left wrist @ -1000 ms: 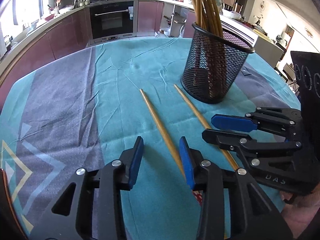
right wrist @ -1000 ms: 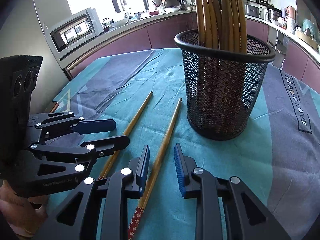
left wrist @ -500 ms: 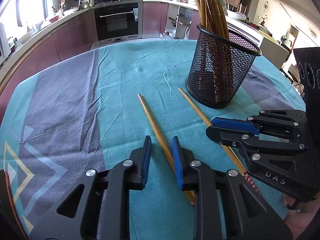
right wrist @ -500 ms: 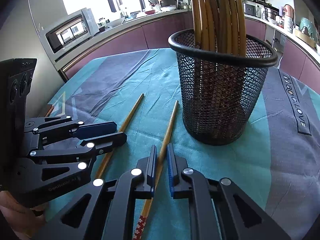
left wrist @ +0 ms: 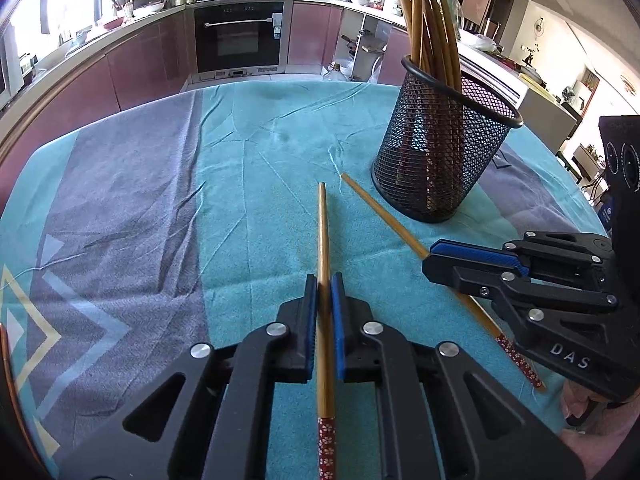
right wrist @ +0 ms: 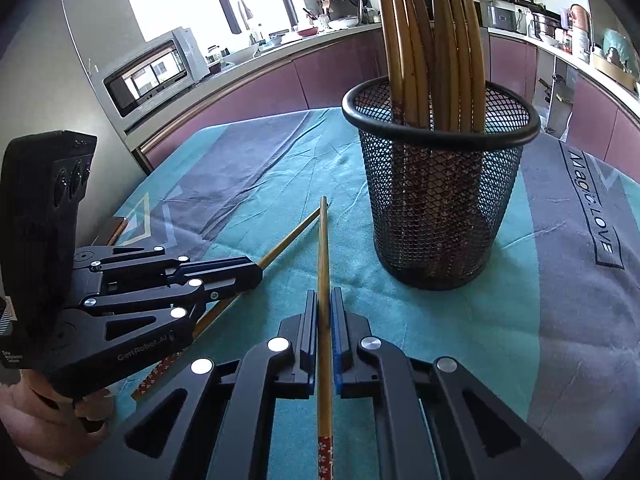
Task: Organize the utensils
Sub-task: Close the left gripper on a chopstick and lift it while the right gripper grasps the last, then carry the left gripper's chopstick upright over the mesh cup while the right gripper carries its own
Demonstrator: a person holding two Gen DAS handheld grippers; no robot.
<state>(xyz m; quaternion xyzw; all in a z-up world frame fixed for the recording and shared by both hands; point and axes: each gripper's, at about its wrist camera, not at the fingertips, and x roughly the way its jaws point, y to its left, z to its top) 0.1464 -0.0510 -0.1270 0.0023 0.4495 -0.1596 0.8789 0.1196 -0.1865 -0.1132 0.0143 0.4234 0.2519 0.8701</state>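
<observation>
Left tongs (left wrist: pixel 324 280): clenched on a wooden chopstick (left wrist: pixel 323 240). The shaft runs between the two blue pads (left wrist: pixel 337 320), crossing them at roughly its middle. Its tapered tip points forward past the tongs; its red patterned end lies behind the pads, toward the camera. In the right wrist view the left tongs (right wrist: pixel 256 276) appear at the left, closed on this chopstick, whose tip projects ahead of them toward the other chopstick's tip.

Right tongs (right wrist: pixel 325 300): clenched on a second chopstick (right wrist: pixel 323 248), also held near mid-length between the pads. Its tip points forward; its red patterned end lies behind. In the left wrist view the right tongs (left wrist: pixel 430 258) enter from the right, closed across the second chopstick (left wrist: pixel 384 220), with its red end trailing below them.

Mesh holder (right wrist: pixel 438 200): black wire cup, upright on the bench, forward and right of both tongs. It contains a bundle of chopsticks (right wrist: pixel 432 40) standing tips-up above the rim. The tip of the right-held chopstick is near the holder's base, not touching it.

Bench (left wrist: pixel 120 200): covered with a teal and grey cloth. Whether the held chopsticks are lifted off it cannot be determined.
</observation>
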